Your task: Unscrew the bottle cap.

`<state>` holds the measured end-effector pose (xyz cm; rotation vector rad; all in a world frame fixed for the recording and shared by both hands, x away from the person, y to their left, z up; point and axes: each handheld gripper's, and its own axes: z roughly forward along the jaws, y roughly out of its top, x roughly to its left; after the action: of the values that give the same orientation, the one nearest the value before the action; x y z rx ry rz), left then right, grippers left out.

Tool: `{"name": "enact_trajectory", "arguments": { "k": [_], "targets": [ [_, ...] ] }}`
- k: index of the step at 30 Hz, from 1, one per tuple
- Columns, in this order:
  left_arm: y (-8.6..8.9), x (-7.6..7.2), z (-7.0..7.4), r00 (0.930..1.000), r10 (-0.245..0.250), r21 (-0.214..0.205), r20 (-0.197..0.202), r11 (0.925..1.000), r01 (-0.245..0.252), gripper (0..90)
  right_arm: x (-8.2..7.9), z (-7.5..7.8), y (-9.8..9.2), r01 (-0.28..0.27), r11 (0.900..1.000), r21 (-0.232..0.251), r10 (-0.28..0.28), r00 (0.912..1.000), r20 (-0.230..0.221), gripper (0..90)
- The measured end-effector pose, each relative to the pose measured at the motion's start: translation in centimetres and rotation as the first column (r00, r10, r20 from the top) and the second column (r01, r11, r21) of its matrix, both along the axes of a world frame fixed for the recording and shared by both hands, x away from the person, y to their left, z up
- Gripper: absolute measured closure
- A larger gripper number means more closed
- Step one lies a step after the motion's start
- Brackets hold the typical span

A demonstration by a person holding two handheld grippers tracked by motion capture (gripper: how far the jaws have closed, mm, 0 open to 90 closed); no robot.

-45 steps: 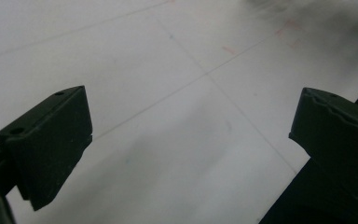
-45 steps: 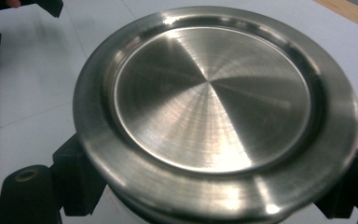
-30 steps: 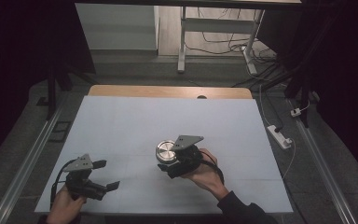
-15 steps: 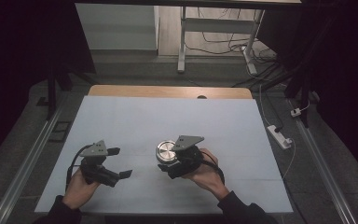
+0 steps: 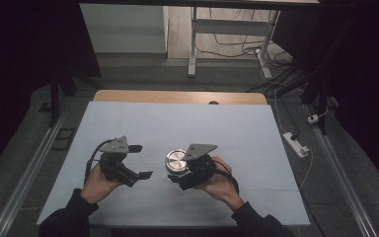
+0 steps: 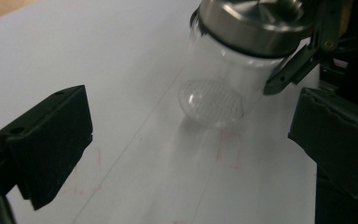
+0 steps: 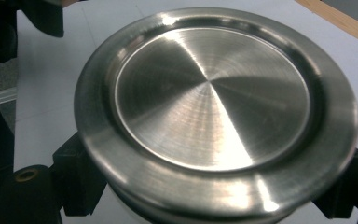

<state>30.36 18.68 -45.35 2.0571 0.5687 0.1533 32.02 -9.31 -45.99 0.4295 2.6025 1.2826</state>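
Note:
A clear glass jar [image 6: 214, 88] with a brushed steel lid [image 5: 176, 160] stands on the white table sheet [image 5: 177, 123], a little right of centre. My right gripper [image 5: 185, 170] is shut on the jar just under the lid, and its black fingers [image 7: 77, 179] show on both sides below the lid [image 7: 214, 107]. My left gripper [image 5: 140, 161] hovers open to the left of the jar, a short gap away. In the left gripper view its wide-apart fingers [image 6: 46, 144] frame the jar, with the right gripper's finger [image 6: 303, 60] against the glass.
The table's wooden far edge [image 5: 177, 97] runs along the back. A white power strip [image 5: 296, 143] lies on the floor to the right. Metal rails [image 5: 34, 163] flank the table, and a white stand [image 5: 192, 44] with cables rises beyond it.
My left gripper has moved forward and to the right, from the table's near left towards the jar. The right gripper and the jar have stayed put.

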Motion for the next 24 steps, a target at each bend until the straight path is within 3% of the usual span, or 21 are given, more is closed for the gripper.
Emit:
{"name": "enact_trajectory", "arguments": {
  "k": [5, 9, 10, 11, 15, 19, 20, 21, 22, 23, 24],
  "targets": [
    [-1.4, 1.1, 1.0, 0.9961, -0.088, 0.009, 0.004, 0.9961, 0.088, 0.0, -0.1, 0.1, -0.1, -0.027, 0.9996, 0.002, 0.027, 0.9996, 0.0, 14.8],
    [-2.8, 1.7, 1.5, 0.9841, -0.177, 0.033, 0.012, 0.9837, 0.177, 0.0, -0.1, 0.1, -0.2, -0.059, 0.9982, 0.001, 0.059, 0.9982, -0.004, 14.8],
    [-3.5, 2.0, 1.6, 0.973, -0.23, 0.039, 0.016, 0.9726, 0.229, 0.0, -0.2, 0.1, -0.2, -0.079, 0.9968, -0.001, 0.079, 0.9968, -0.005, 14.8],
    [-3.5, 2.0, 1.6, 0.973, -0.23, 0.039, 0.016, 0.9726, 0.229, 0.2, -0.2, 0.1, -0.2, -0.089, 0.996, -0.003, 0.089, 0.9959, -0.01, 14.8],
    [-5.0, 2.3, 1.6, 0.9423, -0.334, 0.078, 0.025, 0.9404, 0.331, 1.0, -0.3, 0.0, 0.0, -0.124, 0.9923, -0.005, 0.123, 0.9922, -0.017, 14.8],
    [-6.1, 2.6, 1.5, 0.9175, -0.397, 0.086, 0.025, 0.9152, 0.394, 2.6, -0.6, 0.0, 0.1, -0.164, 0.9862, -0.018, 0.164, 0.9861, -0.029, 14.8],
    [-6.4, 2.7, 1.6, 0.9037, -0.427, 0.094, 0.03, 0.9013, 0.423, 4.3, -0.8, 0.0, 0.2, -0.183, 0.9829, -0.021, 0.182, 0.9828, -0.031, 14.8],
    [-6.4, 2.7, 1.6, 0.9037, -0.427, 0.094, 0.03, 0.9013, 0.423, 5.7, -0.8, 0.0, 0.2, -0.183, 0.9829, -0.021, 0.182, 0.9828, -0.031, 14.8],
    [-6.6, 2.7, 1.7, 0.8858, -0.463, 0.101, 0.037, 0.8837, 0.457, 7.2, -0.9, 0.0, 0.3, -0.202, 0.979, -0.025, 0.201, 0.9789, -0.033, 14.9],
    [-6.6, 2.7, 1.7, 0.8858, -0.463, 0.101, 0.037, 0.8837, 0.457, 8.6, -0.9, 0.0, 0.3, -0.202, 0.979, -0.025, 0.201, 0.9789, -0.033, 14.9],
    [-6.8, 2.7, 1.8, 0.878, -0.477, 0.102, 0.038, 0.876, 0.472, 8.6, -0.9, 0.0, 0.3, -0.208, 0.9777, -0.027, 0.207, 0.9777, -0.033, 14.9]
  ]
}}
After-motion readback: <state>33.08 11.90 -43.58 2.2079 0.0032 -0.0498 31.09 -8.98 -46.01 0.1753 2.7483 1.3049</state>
